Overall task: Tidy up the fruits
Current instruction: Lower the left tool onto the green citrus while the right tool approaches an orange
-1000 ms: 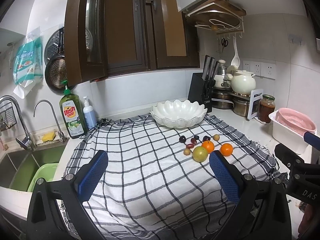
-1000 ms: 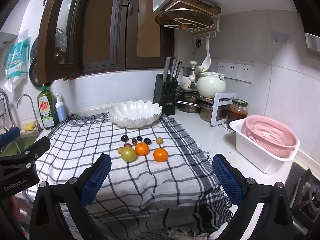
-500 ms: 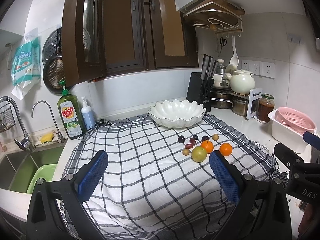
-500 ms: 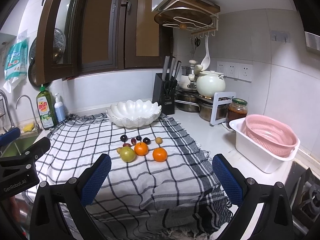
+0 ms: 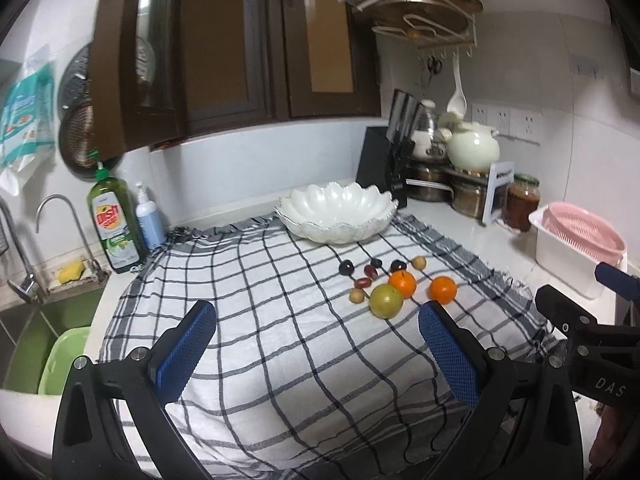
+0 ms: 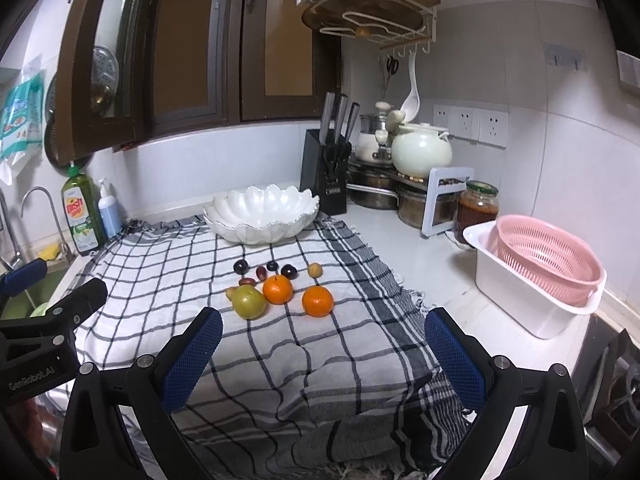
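Observation:
A white scalloped bowl (image 5: 338,216) (image 6: 262,216) stands empty at the back of a checked cloth (image 5: 248,320) (image 6: 168,264). In front of it lie a green apple (image 5: 385,301) (image 6: 249,302), two oranges (image 5: 443,290) (image 6: 317,301) (image 5: 402,283) (image 6: 277,289), several dark plums (image 5: 346,267) (image 6: 241,267) and small brown fruits (image 5: 418,263) (image 6: 315,270). My left gripper (image 5: 316,354) is open and empty, above the cloth's near part, left of the fruit. My right gripper (image 6: 322,360) is open and empty, just short of the fruit.
A sink (image 5: 28,332) with a green tub, dish soap (image 5: 113,226) and a pump bottle lies left. A knife block (image 6: 326,178), pots, a jar (image 6: 476,210) and a pink colander in a white tub (image 6: 540,276) stand right. A cupboard door hangs open above.
Both grippers have drifted slightly; the view has shifted a little. The fruits and the bowl have not moved.

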Available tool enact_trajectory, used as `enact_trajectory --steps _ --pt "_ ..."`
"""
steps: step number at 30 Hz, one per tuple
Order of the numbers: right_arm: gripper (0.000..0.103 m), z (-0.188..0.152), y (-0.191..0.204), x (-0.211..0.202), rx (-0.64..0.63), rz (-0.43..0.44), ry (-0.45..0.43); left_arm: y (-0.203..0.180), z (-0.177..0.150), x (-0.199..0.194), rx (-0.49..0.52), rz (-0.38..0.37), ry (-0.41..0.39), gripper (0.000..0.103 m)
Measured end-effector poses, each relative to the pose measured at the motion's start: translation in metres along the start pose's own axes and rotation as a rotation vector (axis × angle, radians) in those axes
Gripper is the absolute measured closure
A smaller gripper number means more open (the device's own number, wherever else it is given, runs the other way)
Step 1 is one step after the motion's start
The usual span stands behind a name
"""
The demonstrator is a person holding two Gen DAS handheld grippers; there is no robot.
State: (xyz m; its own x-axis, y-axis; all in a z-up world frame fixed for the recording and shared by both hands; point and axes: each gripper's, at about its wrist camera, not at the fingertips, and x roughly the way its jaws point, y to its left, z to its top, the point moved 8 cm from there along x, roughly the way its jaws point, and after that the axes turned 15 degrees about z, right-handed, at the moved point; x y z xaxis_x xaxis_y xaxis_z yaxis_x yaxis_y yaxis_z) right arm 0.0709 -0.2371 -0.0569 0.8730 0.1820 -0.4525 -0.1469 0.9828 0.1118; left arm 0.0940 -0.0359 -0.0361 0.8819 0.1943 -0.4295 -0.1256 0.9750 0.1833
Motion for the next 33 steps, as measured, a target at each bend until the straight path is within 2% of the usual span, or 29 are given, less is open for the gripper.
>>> enact_trajectory --steps 11,16,21,28,33 --pt "0.001 -0.001 -0.016 0.047 0.035 -0.039 0.072 -0.028 0.002 0.052 0.114 -0.054 0.041 0.0" --pt "0.001 0.0 -0.018 0.072 0.044 -0.055 0.107 -0.039 0.005 0.079 0.151 -0.116 0.066 0.0" --pt "0.003 -0.001 -0.02 0.097 0.061 -0.086 0.144 -0.052 0.006 0.107 0.216 -0.183 0.083 0.011" --pt "0.01 -0.006 -0.023 0.127 0.13 -0.115 0.186 -0.072 0.0 0.131 0.31 -0.291 0.092 0.016" --pt "0.015 -0.013 -0.026 0.143 0.135 -0.122 0.232 -0.088 -0.009 0.142 0.351 -0.355 0.133 0.021"
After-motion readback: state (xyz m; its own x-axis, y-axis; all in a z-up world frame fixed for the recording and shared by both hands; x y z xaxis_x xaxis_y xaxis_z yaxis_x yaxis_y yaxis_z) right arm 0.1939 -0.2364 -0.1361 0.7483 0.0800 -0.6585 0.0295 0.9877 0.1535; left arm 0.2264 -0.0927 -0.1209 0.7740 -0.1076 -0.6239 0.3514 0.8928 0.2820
